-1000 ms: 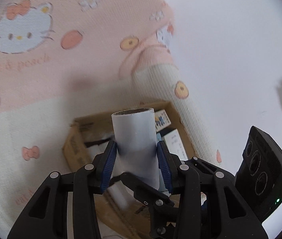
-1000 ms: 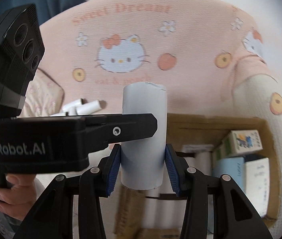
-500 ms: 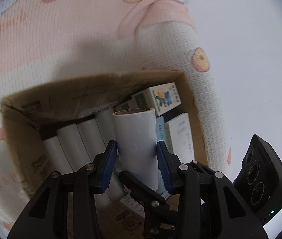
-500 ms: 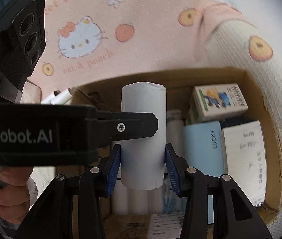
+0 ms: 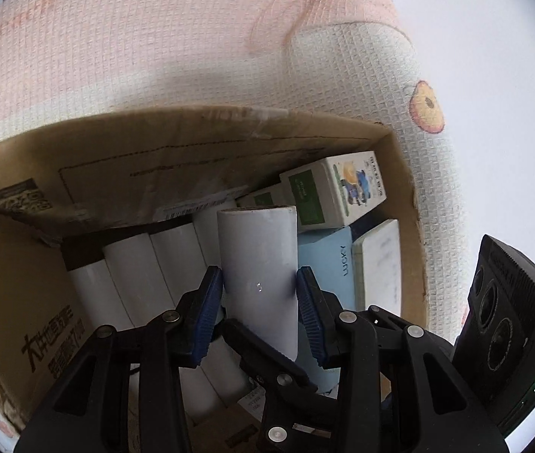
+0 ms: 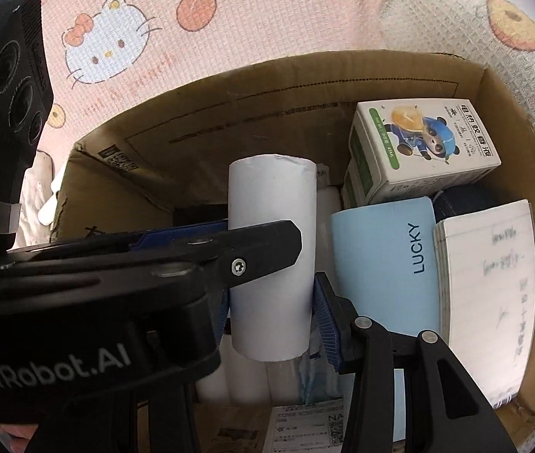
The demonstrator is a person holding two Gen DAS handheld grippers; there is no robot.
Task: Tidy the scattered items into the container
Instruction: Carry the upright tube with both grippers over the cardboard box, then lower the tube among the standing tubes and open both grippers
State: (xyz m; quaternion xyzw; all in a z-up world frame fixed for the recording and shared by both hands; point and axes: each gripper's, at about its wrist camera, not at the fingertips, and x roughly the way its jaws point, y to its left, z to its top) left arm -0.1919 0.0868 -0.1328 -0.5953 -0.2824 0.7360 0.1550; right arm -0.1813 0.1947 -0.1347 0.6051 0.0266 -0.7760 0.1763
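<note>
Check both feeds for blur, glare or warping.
Left wrist: sharp, box rim bowed by fisheye, soft shadow on the blanket, a tiny glint on the roll. Right wrist: notebook writing smeared, LUCKY pack crisp.

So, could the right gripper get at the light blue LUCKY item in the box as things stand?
Probably not yet: the right gripper is shut on a white roll. The LUCKY item lies uncovered just beside it in the cardboard box, so the way looks free once the jaws are emptied.

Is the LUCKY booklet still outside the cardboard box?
No, the light blue LUCKY booklet already lies inside the cardboard box.
</note>
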